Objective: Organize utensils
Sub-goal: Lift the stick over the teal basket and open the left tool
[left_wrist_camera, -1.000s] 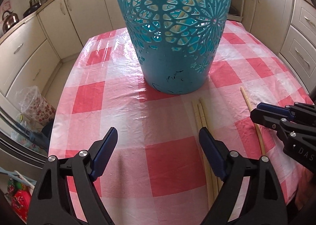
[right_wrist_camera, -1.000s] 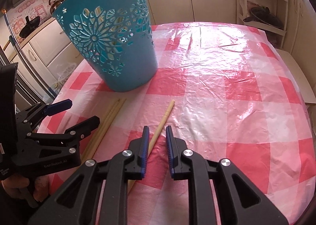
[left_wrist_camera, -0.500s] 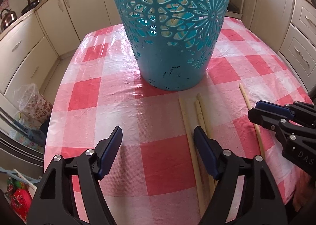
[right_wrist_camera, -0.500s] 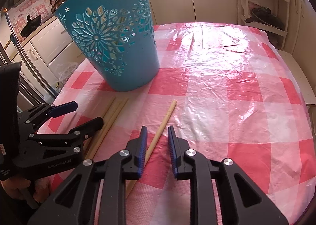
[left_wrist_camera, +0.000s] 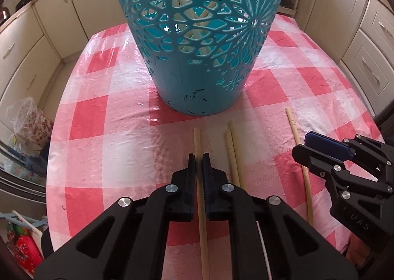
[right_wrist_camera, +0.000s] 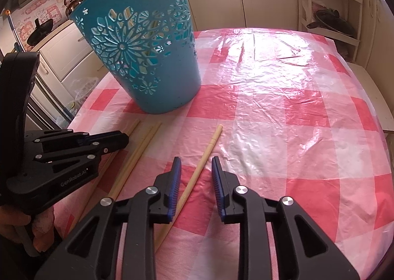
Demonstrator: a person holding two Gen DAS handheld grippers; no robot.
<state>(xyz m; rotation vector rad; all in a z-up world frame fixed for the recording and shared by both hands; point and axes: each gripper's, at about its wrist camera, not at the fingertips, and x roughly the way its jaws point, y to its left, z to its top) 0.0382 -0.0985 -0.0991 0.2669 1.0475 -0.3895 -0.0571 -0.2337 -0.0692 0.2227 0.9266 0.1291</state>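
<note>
A teal cut-out basket (left_wrist_camera: 197,83) (right_wrist_camera: 162,83) stands upright on the checked table, with several pale chopsticks showing through its holes. My left gripper (left_wrist_camera: 198,157) (right_wrist_camera: 124,138) is shut on one chopstick (left_wrist_camera: 197,137) that lies pointing at the basket. Two more chopsticks (left_wrist_camera: 232,152) (right_wrist_camera: 138,157) lie side by side just right of it. A fourth chopstick (left_wrist_camera: 293,130) (right_wrist_camera: 209,147) lies further right, between the fingers of my right gripper (right_wrist_camera: 195,160) (left_wrist_camera: 320,149). Its jaws are opening and the pads stand clear of the stick.
The red-and-white plastic cloth (right_wrist_camera: 295,107) covers the table, whose edge (left_wrist_camera: 53,157) drops off at the left. Cream cabinets (left_wrist_camera: 37,46) ring the room. A plastic bag (left_wrist_camera: 27,120) sits on the floor at the left, and a shelf rack (right_wrist_camera: 332,21) stands behind the table.
My left gripper's jaws have closed from wide open onto the leftmost chopstick, which now lies apart from the pair. The right gripper's jaws have spread a little around the fourth chopstick.
</note>
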